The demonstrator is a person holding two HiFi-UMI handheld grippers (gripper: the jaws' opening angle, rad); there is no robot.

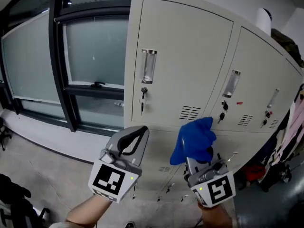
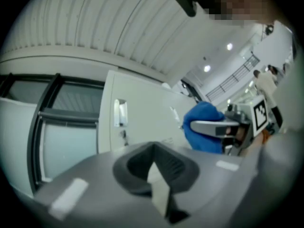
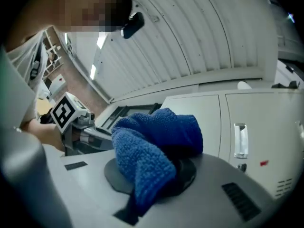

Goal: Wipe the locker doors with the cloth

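A beige bank of lockers (image 1: 180, 65) stands in front of me, its doors shut, each with a clear handle and a key lock. My right gripper (image 1: 198, 155) is shut on a bunched blue cloth (image 1: 194, 137), held just short of the lower edge of the upper doors. From the right gripper view the cloth (image 3: 152, 151) drapes over and hides the jaws. My left gripper (image 1: 139, 133) hovers to the cloth's left with its jaws together and nothing between them. In the left gripper view the cloth (image 2: 204, 127) shows to the right, with a locker door (image 2: 142, 122) behind.
A dark-framed window (image 1: 90, 56) with frosted glass runs along the wall left of the lockers. Clothes (image 1: 292, 132) hang at the right edge. A white roll (image 1: 263, 20) sits on top of the lockers. Lower locker doors (image 1: 161, 167) lie behind the grippers.
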